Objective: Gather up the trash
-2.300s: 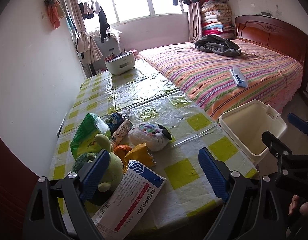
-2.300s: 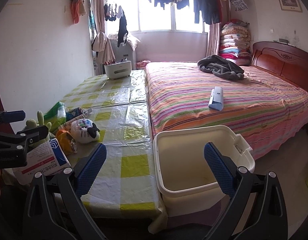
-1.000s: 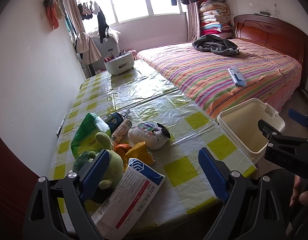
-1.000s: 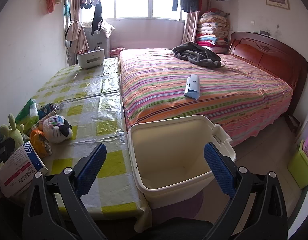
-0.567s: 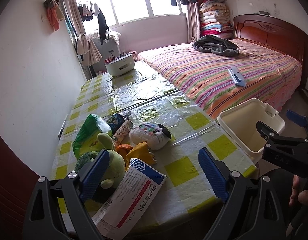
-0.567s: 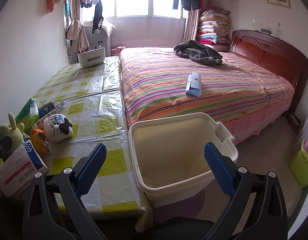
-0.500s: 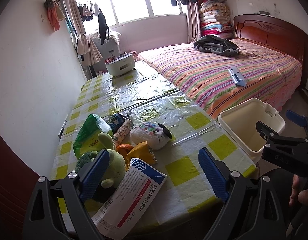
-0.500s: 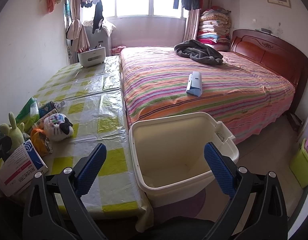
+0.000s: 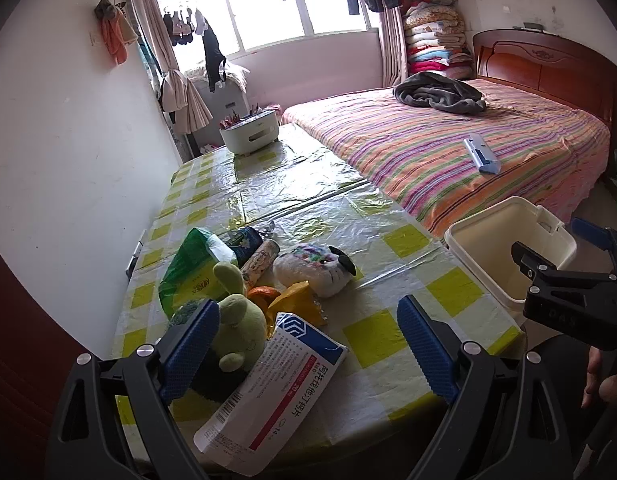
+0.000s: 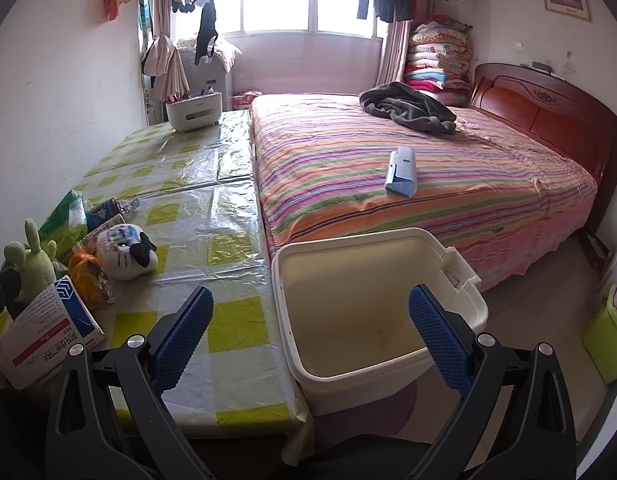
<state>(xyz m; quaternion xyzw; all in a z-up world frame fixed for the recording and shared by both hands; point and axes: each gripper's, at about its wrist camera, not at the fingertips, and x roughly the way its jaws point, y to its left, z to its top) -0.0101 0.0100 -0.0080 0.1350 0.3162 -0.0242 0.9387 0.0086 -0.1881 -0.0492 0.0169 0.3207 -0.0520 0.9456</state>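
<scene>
Left gripper and right gripper both spread wide, empty. One cream plastic bin; two plush toys on yellow-checked table.

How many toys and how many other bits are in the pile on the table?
Soft toys: 2 (green bunny, white cat)
Boxes: 1 (medicine box)
Bags and wrappers: 3 (green bag, blue packet, orange wrapper)
Tubes: 1 (paper tube)
Total: 7
</scene>
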